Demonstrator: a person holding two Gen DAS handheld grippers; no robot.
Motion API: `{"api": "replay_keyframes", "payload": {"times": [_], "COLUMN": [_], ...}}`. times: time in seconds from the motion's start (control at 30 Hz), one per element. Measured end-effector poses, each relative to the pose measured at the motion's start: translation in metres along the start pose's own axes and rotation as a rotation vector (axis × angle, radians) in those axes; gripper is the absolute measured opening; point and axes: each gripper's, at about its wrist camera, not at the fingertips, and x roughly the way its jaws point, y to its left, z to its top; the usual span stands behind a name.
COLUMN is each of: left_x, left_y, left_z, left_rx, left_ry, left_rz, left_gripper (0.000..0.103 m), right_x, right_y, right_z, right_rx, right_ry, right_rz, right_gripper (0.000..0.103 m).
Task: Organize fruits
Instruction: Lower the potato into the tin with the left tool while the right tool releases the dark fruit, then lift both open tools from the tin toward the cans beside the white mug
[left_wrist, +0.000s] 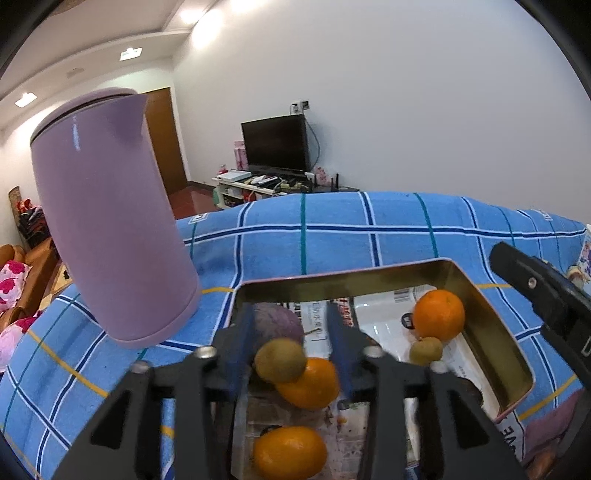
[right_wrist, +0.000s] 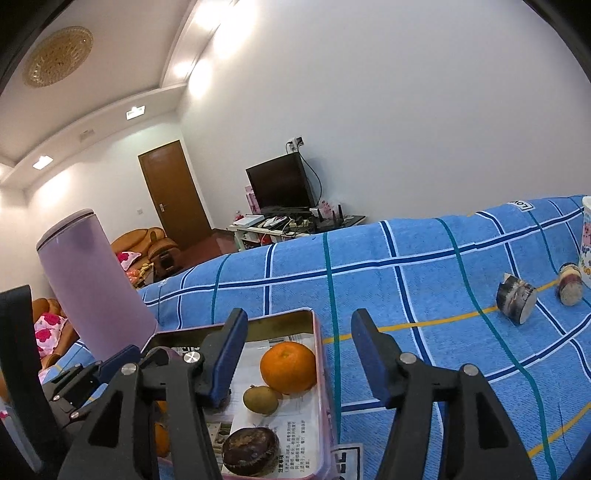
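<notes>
Hovering, left gripper (left_wrist: 291, 354): jaws parted, kiwi (left_wrist: 280, 360) loose between them.
Right gripper (right_wrist: 299, 354): wide, empty.
Tin tray (left_wrist: 495, 332): oranges (left_wrist: 438, 314) inside.

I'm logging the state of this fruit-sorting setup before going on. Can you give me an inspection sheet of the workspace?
Surface: blue checked cloth.
Job's things: metal tray lined with paper, holding oranges, a small brownish fruit and a dark round fruit.
Clutter: purple jug; two cut dark chunks on the cloth.
Grippers: left gripper open above the tray, right gripper open, nothing held.
Cables: wires behind the TV.
Surroundings: door, sofa, white wall.
</notes>
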Motion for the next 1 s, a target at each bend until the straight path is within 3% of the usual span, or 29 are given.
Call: {"api": "replay_keyframes", "payload": {"times": [0.07, 0.23, 0.3, 1.0], "left_x": [-0.001, -0.004, -0.005, -0.004], "left_y": [0.0, 0.0, 0.0, 0.008], "left_z": [0.0, 0.0, 0.0, 0.001], "left_rx": [-0.007, -0.013, -0.011, -0.058], "left_ry": [-0.004, -0.021, -0.025, -0.03], "left_rz": [0.009, 0.026, 0.031, 0.034], "left_gripper": [0.076, 0.095, 0.096, 0.099], "right_x": [0.0, -0.003, -0.004, -0.022], "right_y": [0.001, 0.002, 0.002, 0.006], "right_z": [0.0, -0.001, -0.001, 0.001], "right_rx": [-0.005, -0.011, -0.013, -0.092], "right_ry": [0.0, -0.015, -0.022, -0.137], "right_rz": [-0.002, -0.01, -0.013, -0.095], "right_gripper": [0.06, 0.062, 0.069, 0.075]}}
